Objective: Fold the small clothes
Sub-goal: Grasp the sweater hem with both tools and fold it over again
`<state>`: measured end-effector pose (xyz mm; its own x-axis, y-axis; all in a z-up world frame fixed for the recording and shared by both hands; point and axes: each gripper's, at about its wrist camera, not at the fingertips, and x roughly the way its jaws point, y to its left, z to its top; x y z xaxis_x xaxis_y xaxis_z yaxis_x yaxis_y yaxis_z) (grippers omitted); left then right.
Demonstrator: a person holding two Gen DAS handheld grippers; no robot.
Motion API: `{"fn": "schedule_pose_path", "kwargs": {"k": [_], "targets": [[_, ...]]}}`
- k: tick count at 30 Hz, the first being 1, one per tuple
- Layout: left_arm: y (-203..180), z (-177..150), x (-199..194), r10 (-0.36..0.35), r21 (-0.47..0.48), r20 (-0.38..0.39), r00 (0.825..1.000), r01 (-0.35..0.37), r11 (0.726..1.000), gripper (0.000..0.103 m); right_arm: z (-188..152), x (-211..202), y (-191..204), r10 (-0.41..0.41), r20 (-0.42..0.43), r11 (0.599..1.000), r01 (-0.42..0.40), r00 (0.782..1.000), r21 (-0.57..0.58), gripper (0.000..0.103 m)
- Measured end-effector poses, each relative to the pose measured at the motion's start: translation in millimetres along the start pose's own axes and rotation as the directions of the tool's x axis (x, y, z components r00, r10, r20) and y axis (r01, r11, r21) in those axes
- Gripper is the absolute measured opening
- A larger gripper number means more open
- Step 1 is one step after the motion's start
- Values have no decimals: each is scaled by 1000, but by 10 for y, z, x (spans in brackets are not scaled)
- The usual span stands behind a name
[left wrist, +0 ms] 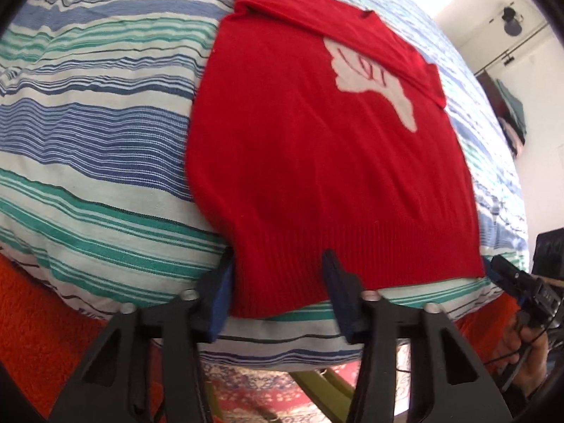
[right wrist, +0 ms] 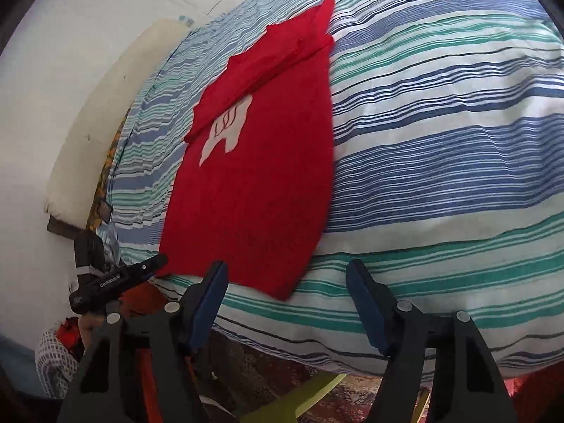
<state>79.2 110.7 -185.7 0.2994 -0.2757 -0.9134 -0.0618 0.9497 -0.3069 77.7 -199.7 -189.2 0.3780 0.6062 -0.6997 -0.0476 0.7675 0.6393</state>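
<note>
Largest before me is the bed, under its blue, green and white striped woven cover [left wrist: 88, 123], which fills both wrist views. On it lies the red knitted jumper with a white motif [left wrist: 317, 148], spread flat, its sleeves folded across the chest and its ribbed hem at the near edge of the bed. My left claw [left wrist: 282, 292] straddles the hem's left corner, red knit between its blue pads; whether they pinch it I cannot tell. My right claw [right wrist: 285, 303] stands released at the hem's right corner, the cloth tip just between its fingers, untouched.
</note>
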Motion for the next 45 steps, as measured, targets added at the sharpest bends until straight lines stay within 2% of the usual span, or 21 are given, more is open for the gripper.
{"fn": "schedule_pose_path", "kwargs": {"k": [1,2,3,4,5,8,10,12,15,18,21,25,30,32,33,34,36,39,41,43,45], "targets": [[18,-3,1,8,-8,-5,1000,-9,1000,10,13,51,18,8,-11,1000,-8,1000,-2,62],[42,-7,-2,6,-21,-14,1000,-6,1000,6,13,130,29,11,-36,1000,-11,999,-9,52],[83,-12,-24,-20,-43,-20,1000,20,999,5,6,236,44,-3,-82,1000,1,997,-25,26],[123,-21,-63,-38,-59,-14,999,37,998,5,-9,319,63,-42,-116,998,36,992,-50,9],[151,-29,-112,-49,-68,-8,999,49,996,5,-20,314,72,-60,-116,997,53,991,-63,5],[213,-31,-285,-121,-115,17,993,122,986,5,-45,160,154,-43,-60,997,39,997,-70,5],[218,82,-401,-188,-133,42,981,192,972,4,0,39,212,-14,-7,998,13,1000,-68,5],[206,329,-492,-242,-147,77,967,251,957,4,112,-38,286,13,47,997,-10,999,-71,5],[149,857,-537,-265,-158,125,956,282,946,4,424,-44,402,38,134,997,-29,990,-67,5],[37,1511,-514,-232,-145,180,956,259,955,4,916,75,523,13,206,998,0,979,-64,5],[-56,2153,-346,-215,-159,189,958,246,956,4,1534,266,558,-18,264,997,35,964,-62,5],[-127,2909,-5,-154,-166,192,969,187,968,5,2365,623,465,-52,277,997,68,960,-47,5],[-121,3527,530,-70,-184,163,984,100,978,7,3161,1145,370,-108,264,991,126,958,-52,5],[-78,3660,705,-15,-198,144,989,43,979,17,3363,1359,299,-110,256,991,126,960,-49,5],[-33,3718,778,22,-217,133,991,7,976,34,3435,1452,254,-109,247,991,124,963,-47,7],[20,3763,806,45,-238,127,991,-14,971,57,3488,1545,210,-124,240,990,138,963,-42,8],[177,3794,708,47,-289,165,985,3,957,73,3578,1664,138,-167,233,983,179,958,-31,27],[329,3650,400,38,-290,241,970,34,957,73,3561,1521,151,-178,282,978,202,943,-60,30],[268,3449,205,23,-237,289,957,49,970,73,3439,1282,259,-175,316,966,225,932,-129,30],[42,3202,106,-41,-92,308,950,73,993,74,3252,1190,485,-123,291,952,196,949,-234,30],[-214,2977,165,-71,66,267,961,55,996,77,2982,1202,702,-45,210,931,117,977,-345,29]]}}
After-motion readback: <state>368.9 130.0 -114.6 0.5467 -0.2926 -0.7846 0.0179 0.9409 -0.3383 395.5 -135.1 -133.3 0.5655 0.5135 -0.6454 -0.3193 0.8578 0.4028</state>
